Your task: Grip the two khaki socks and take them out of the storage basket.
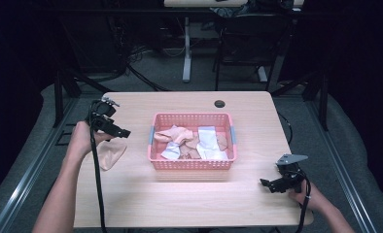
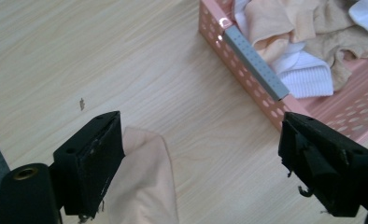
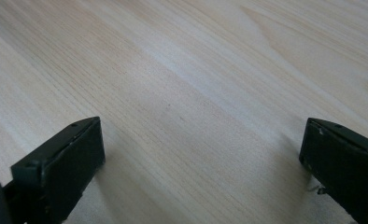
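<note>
light wood-grain rectangular table (image 1: 131,194), with a round dark cable hole (image 1: 219,103) near its far edge. pink perforated plastic basket (image 1: 192,165) with grey handle strips on its short ends, standing near the table's middle; in the left gripper view its near corner and one grey handle strip (image 2: 254,60) show at upper right. heap of peach, tan and white fabric pieces (image 1: 192,143) lying inside the basket, loosely crumpled, the white ribbed ones toward the right side and the front left. single peach-coloured fabric piece (image 1: 109,154) lying flat on the table left of the basket, apart from it; in the left gripper view it lies just by the left-hand jaw, contact cannot be told. left gripper (image 1: 116,132), black, held in the left hand (image 1: 82,138) above the table's left part, over the peach piece; jaws spread wide, nothing between them. right gripper (image 1: 269,184), black with a grey three-cornered plate on top, held in the right hand (image 1: 308,196) near the table's front right edge; jaws spread wide over bare wood, gripping nothing.
</note>
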